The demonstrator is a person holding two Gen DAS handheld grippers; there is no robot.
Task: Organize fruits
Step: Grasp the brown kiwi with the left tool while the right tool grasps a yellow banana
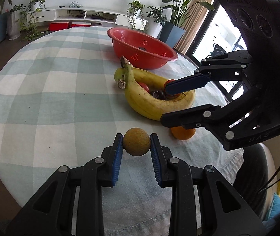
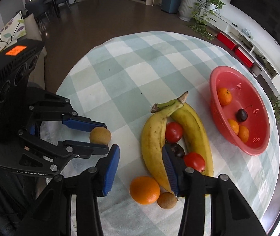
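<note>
My left gripper [image 1: 136,137] is shut on a small brown round fruit [image 1: 136,144], held just above the checked cloth; the right wrist view shows the same fruit [image 2: 100,135] in my left gripper [image 2: 103,137]. My right gripper [image 2: 140,169] is open and holds nothing. It hangs over two bananas [image 2: 153,143], two tomatoes [image 2: 173,131], a dark cherry [image 2: 177,149], an orange [image 2: 144,189] and a second brown fruit [image 2: 167,200]. In the left wrist view my right gripper [image 1: 165,103] reaches in from the right above the bananas [image 1: 149,102]. The red colander [image 2: 213,90] holds three small oranges and a cherry.
The round table [image 2: 132,59] carries a green and white checked cloth, bare on its left half. The colander [image 1: 120,39] stands at the far right edge. A person's dark-trousered leg [image 1: 253,169] is by the near edge. Plants and a white shelf line the wall.
</note>
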